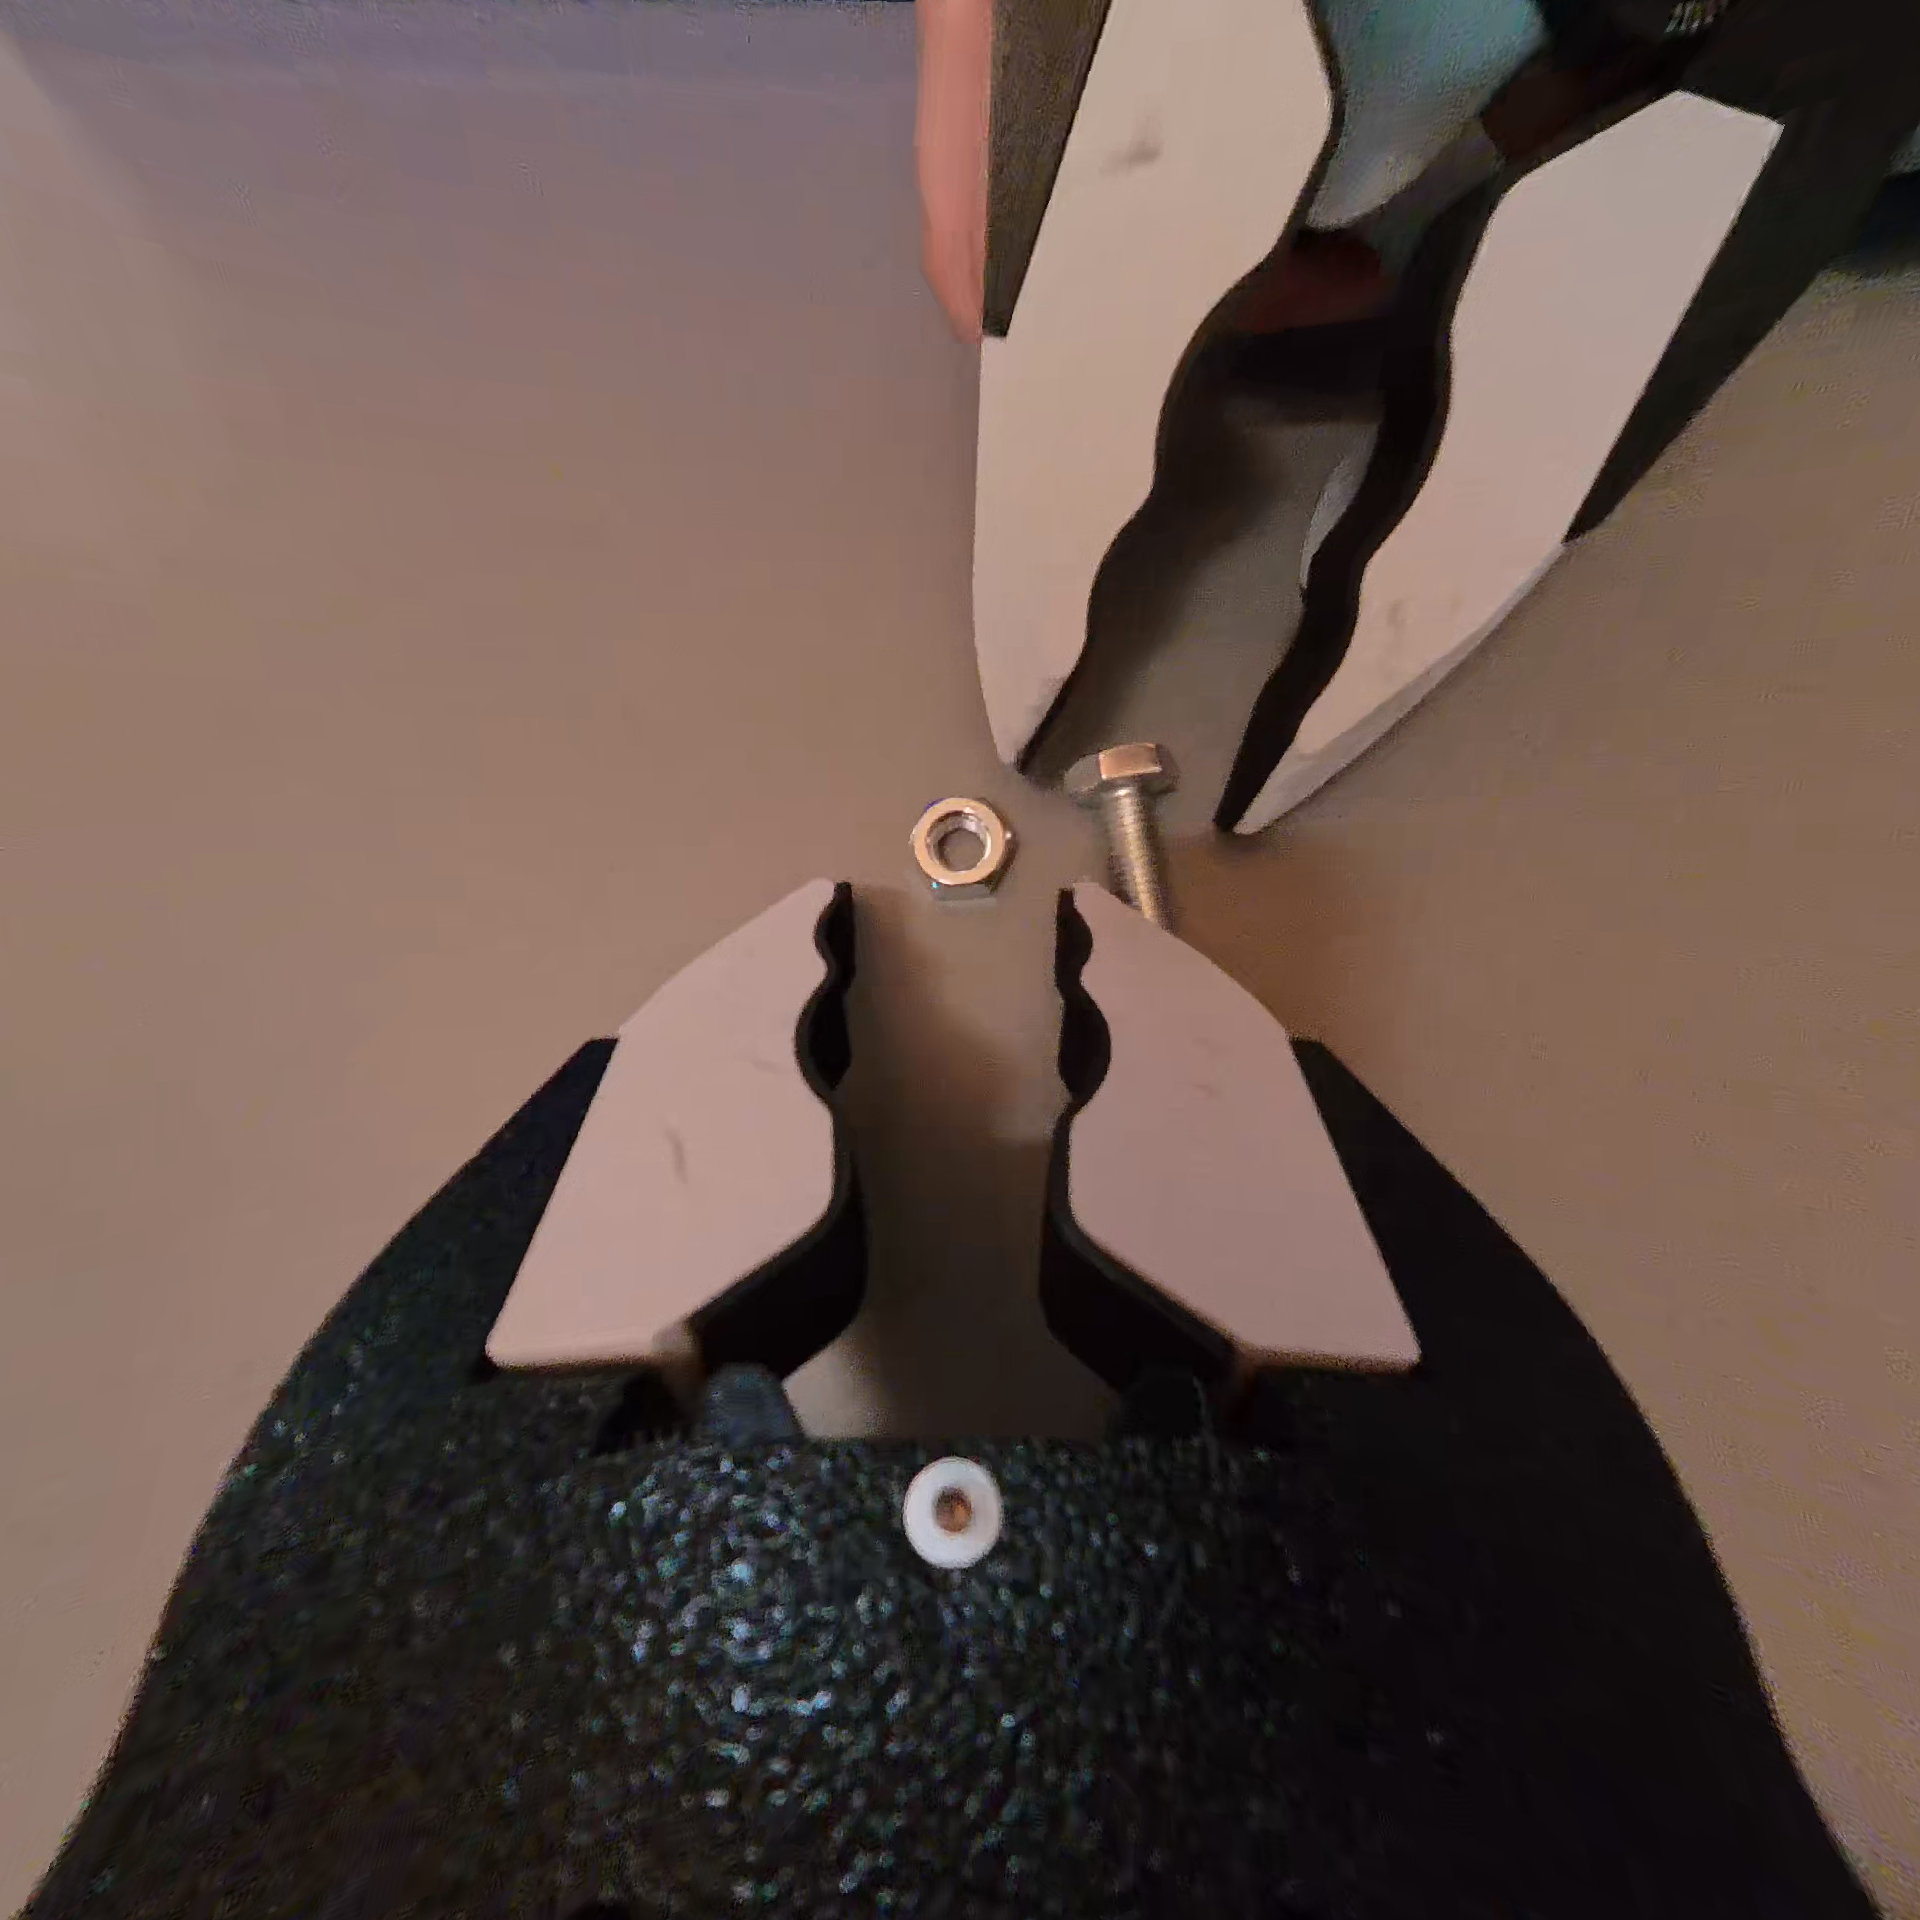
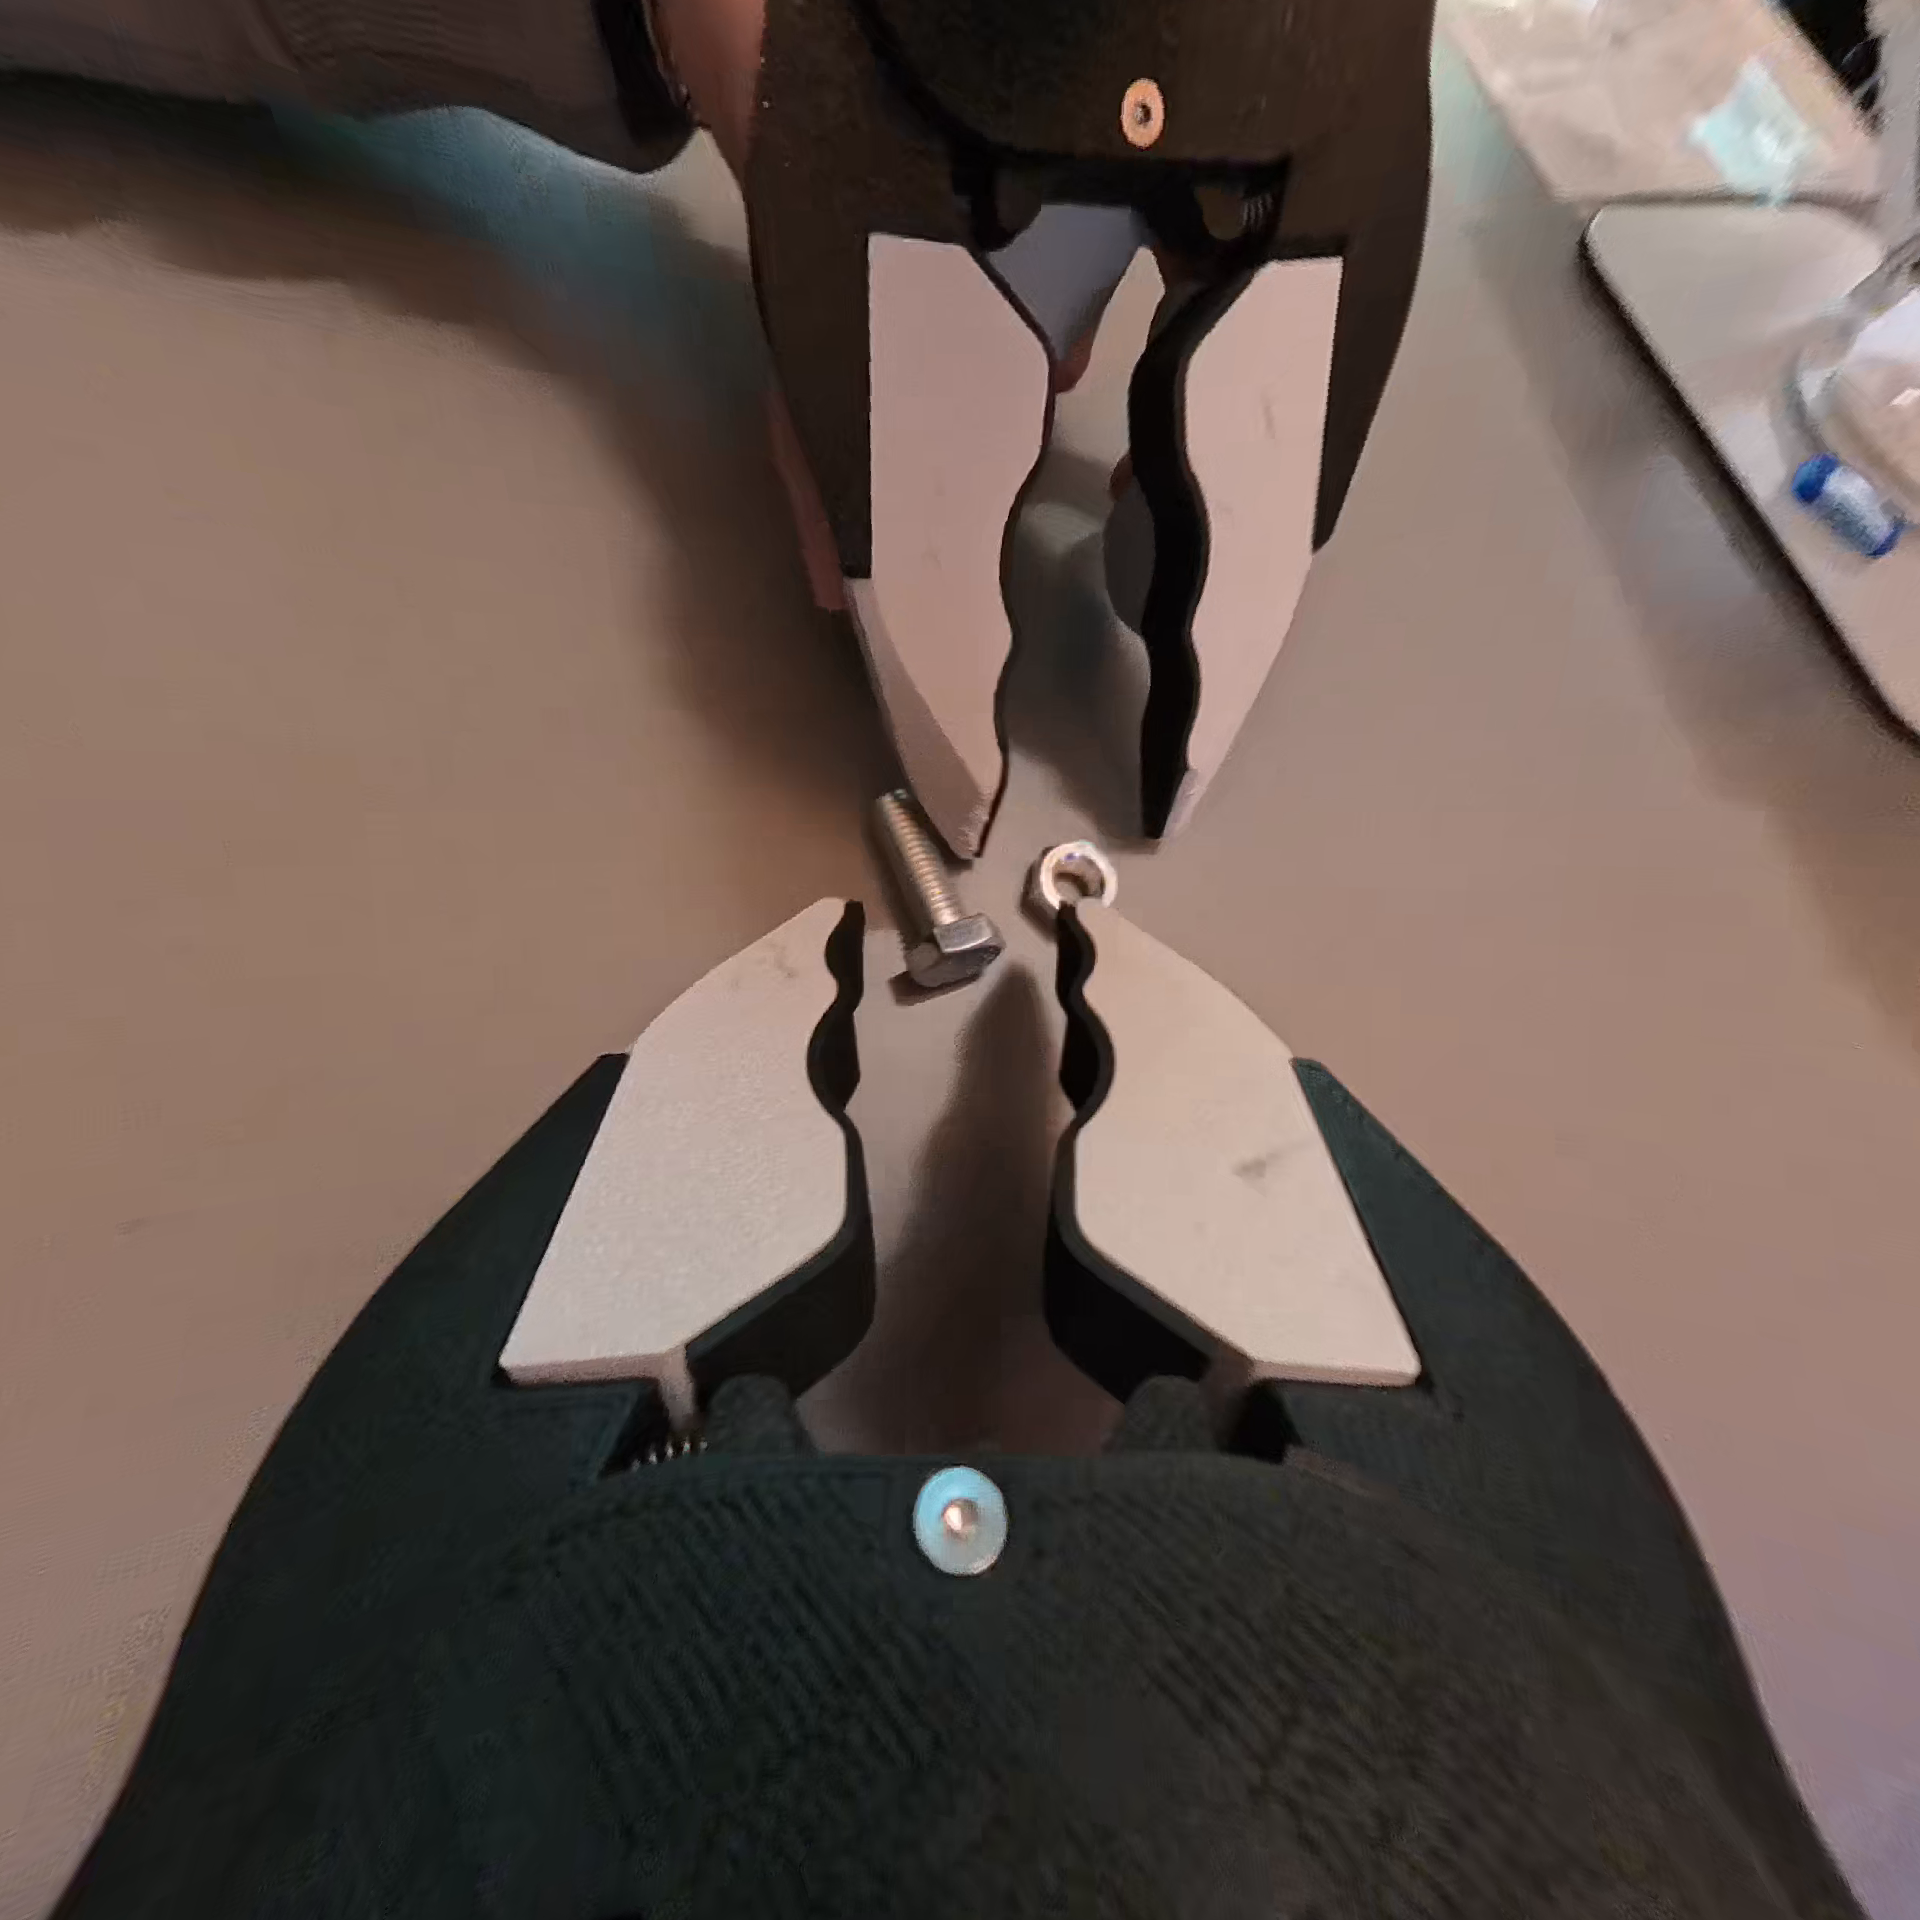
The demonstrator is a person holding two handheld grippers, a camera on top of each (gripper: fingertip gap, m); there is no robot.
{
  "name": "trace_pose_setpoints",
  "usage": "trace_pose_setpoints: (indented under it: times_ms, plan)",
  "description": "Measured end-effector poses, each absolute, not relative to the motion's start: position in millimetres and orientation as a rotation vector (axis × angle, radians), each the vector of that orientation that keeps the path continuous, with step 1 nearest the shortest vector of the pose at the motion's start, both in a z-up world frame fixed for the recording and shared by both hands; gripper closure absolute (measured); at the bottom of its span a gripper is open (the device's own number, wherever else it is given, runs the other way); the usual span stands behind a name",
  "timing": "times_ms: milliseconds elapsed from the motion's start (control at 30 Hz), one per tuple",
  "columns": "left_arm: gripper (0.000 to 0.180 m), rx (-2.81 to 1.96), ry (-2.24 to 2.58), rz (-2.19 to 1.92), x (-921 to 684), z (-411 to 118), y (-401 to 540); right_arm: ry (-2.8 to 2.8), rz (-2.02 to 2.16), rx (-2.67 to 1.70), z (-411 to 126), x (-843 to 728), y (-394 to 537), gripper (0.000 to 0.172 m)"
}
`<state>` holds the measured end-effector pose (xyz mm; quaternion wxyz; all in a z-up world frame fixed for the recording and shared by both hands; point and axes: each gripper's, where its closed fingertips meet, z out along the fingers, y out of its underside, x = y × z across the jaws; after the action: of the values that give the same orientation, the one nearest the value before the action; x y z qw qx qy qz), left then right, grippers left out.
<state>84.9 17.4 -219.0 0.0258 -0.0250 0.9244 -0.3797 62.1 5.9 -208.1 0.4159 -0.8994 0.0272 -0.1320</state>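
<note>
The left gripper [image 1: 954,902] hangs low over a plain tan table [image 1: 416,623] with its jaws parted and nothing between the pads; both tips stand clear of the metal. A small silver hex nut [image 1: 962,844] lies flat on the table just beyond the tips, at about 12 o'clock from them and near the centre line of the gap. A silver hex bolt [image 1: 1127,831] lies on its side just beside the nut, at about 2 o'clock from the left gripper, its threaded end running down past that gripper's right-hand fingertip [image 1: 1091,914]; whether the two touch I cannot tell. The right gripper [image 2: 954,914] faces the left one from across the table, likewise released and gripping nothing. In its own view the bolt's head sits just inside the mouth of its jaws, nearer the left-hand finger, with the shank pointing away toward 11 o'clock; neither pad presses on it. The nut sits at about 1 o'clock, right at the tip of its right-hand finger, which covers part of it. The view there is slightly blurred, so contact is possible but unclear. At 2 o'clock, well apart, a pale tray [image 2: 1704,312] carries a clear bottle [image 2: 1860,343] and a small blue-capped vial [image 2: 1849,504].
</note>
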Motion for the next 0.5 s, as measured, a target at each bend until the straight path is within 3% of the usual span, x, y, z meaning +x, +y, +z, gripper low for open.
trace_pose_setpoints:
  times_ms: [100, 300, 400, 500]
  plan:
    - [0.143, -0.119, 2.855, -1.206, 91, -215, 26, -0.02, -0.405, -2.225, -204, 63, 8, 0.135]
    - [0.14, -0.116, 2.779, -1.434, 92, -191, 29, -0.111, -0.288, -2.251, -209, 50, 11, 0.152]
    - [0.139, -0.082, 2.761, -1.48, 88, -190, 21, -0.075, -0.343, -2.263, -208, 56, 7, 0.172]
    - [0.137, -0.079, 2.789, -1.343, 90, -202, 17, -0.032, -0.397, -2.276, -209, 60, -4, 0.172]
